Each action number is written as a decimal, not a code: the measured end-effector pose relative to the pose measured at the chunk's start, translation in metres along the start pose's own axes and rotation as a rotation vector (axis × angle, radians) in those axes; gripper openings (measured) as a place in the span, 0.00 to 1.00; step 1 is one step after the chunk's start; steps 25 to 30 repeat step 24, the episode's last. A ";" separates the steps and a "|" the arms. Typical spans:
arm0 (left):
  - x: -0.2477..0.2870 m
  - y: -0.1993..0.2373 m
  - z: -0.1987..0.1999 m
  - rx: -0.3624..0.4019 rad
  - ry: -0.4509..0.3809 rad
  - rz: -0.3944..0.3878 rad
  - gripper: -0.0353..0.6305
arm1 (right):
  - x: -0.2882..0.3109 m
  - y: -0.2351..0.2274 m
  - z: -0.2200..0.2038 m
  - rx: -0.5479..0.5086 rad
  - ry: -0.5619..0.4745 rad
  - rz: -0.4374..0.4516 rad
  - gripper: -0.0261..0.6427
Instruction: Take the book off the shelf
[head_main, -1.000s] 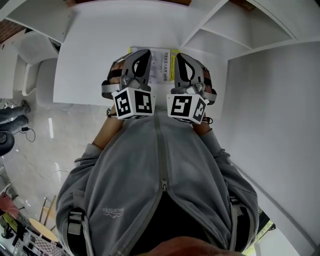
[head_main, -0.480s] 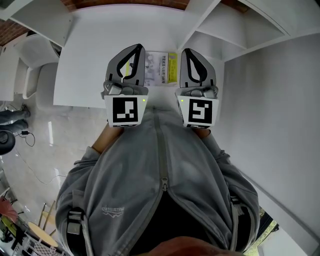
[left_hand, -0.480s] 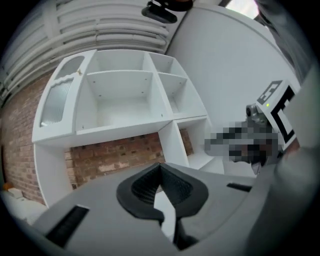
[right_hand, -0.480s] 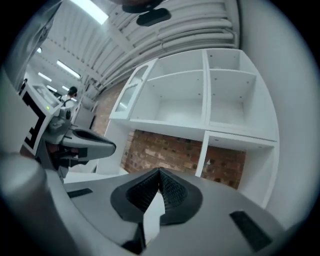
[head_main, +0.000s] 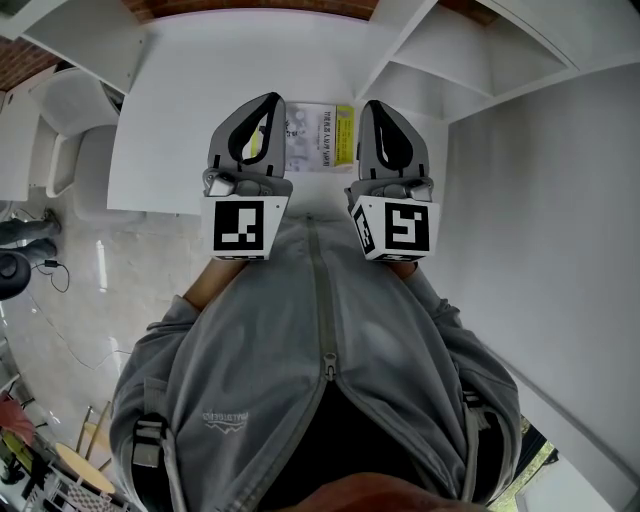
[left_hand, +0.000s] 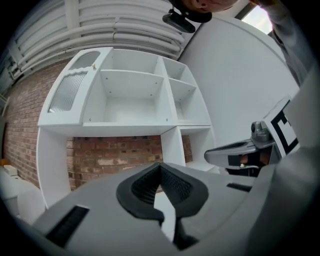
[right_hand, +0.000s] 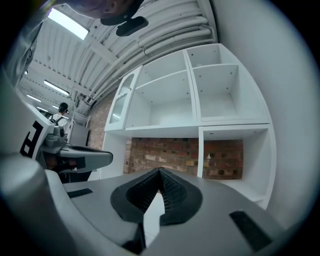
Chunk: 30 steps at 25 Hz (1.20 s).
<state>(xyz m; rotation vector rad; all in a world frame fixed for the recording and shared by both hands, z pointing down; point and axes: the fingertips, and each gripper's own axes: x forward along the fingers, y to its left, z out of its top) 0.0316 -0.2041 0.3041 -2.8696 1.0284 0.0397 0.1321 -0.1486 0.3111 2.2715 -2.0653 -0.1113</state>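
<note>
White shelf unit (left_hand: 125, 125) ahead; upper compartments bare in both gripper views. Below it, a broad white board (head_main: 190, 110) carrying the book (head_main: 318, 138), which lies flat and cover up, with a yellow strip along one side. Seen in the head view between the two gripper noses and partly covered by them.

Fits either a book waiting on the lowest level or one already brought down from a compartment. Not settled here.

Judged thin, light and moderately stiff, with a glossy cover likely to slide on the smooth board. Lying flat, offers no tall face to clamp. For any lift, pinch across the thickness at a free edge, preferably the bound side to prevent pages fanning. Bound side not made out.

Left gripper (head_main: 268, 100) and right gripper (head_main: 368, 105): both pressed together, nothing between the pads.
</note>
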 end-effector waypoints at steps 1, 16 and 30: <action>0.000 -0.001 -0.001 -0.004 0.000 -0.004 0.06 | 0.000 0.001 -0.002 0.009 0.004 0.006 0.08; -0.001 -0.003 -0.008 0.019 0.015 -0.022 0.06 | 0.001 0.001 -0.011 0.055 0.025 0.015 0.08; 0.004 -0.007 -0.011 0.021 0.009 -0.036 0.06 | 0.002 0.002 -0.020 0.076 0.036 0.014 0.08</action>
